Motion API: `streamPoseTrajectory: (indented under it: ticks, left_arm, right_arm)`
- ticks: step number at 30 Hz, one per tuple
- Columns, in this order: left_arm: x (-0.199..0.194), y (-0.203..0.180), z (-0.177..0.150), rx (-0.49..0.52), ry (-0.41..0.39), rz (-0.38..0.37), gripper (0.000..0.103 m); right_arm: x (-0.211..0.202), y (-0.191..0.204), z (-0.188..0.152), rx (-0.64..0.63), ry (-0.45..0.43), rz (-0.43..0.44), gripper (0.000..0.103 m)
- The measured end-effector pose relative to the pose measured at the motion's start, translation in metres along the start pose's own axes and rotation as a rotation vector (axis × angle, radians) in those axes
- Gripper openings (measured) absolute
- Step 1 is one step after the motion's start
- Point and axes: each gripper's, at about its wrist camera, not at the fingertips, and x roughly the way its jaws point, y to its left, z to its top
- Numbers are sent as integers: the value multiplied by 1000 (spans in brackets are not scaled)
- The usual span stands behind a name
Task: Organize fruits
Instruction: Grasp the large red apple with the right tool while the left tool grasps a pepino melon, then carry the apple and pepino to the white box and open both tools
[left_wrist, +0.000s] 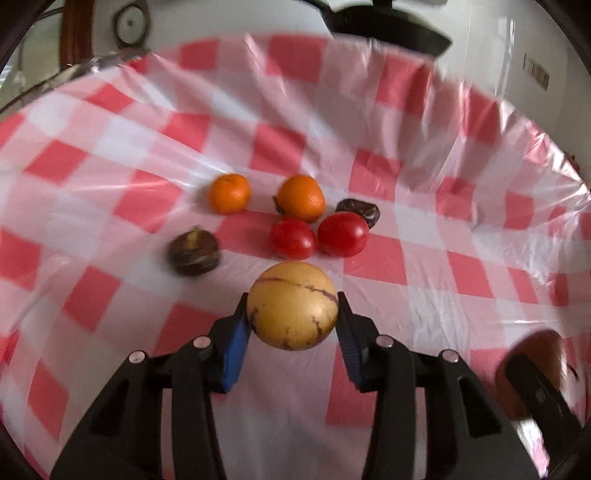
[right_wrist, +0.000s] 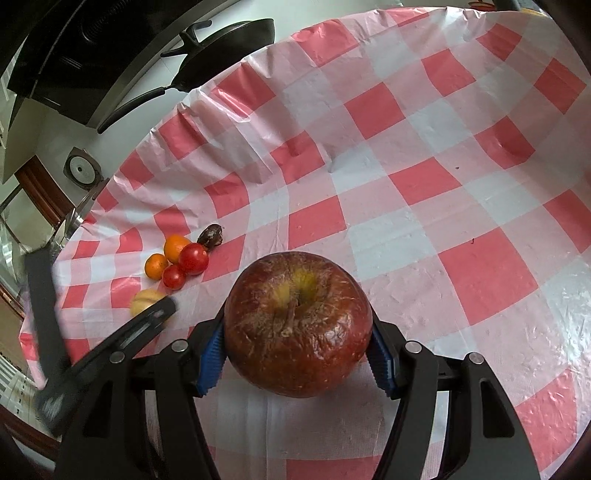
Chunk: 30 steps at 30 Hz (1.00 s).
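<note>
The left gripper (left_wrist: 293, 325) has its fingers closed on a round yellow fruit (left_wrist: 291, 304) with thin purple streaks, the blue pads (left_wrist: 236, 345) pressing its two sides near the fingertips. Just ahead of those fingertips on the checked tablecloth (left_wrist: 424, 258) sit two tomatoes (left_wrist: 319, 236), beyond them two oranges (left_wrist: 266, 197), with one dark fruit (left_wrist: 194, 254) off to the left of the fingers and another dark fruit (left_wrist: 360, 211) behind the right tomato. The right gripper (right_wrist: 295, 354) grips a wrinkled red apple (right_wrist: 297, 326) across its widest part, stem side up, with bare cloth ahead of its fingers. To do this step well, the yellow fruit looks best lowered until it touches the cloth next to the group, short of the tomatoes so they do not roll, and only then released. No brand, label or readable writing shows anywhere
</note>
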Motion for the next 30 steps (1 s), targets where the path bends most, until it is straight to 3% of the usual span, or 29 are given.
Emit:
streamPoseTrajectory:
  ticks: [4,11,23,30]
  left_arm:
    - [-28,19,-21,-71,-25,-20,44]
    - [-50,51,-53,-195,16,-86,44]
    - [-89,80,-77,-222,-2,-78,44]
    - [-136,117,-106,-231,-30,-42,44]
  right_arm:
    - [1,1,1,-6,5,2,63]
    - [2,1,0,-6,6,2,63]
    - [2,0,2,-6,7,2,63]
    - [-4,3,-12,-3,84,-2,63]
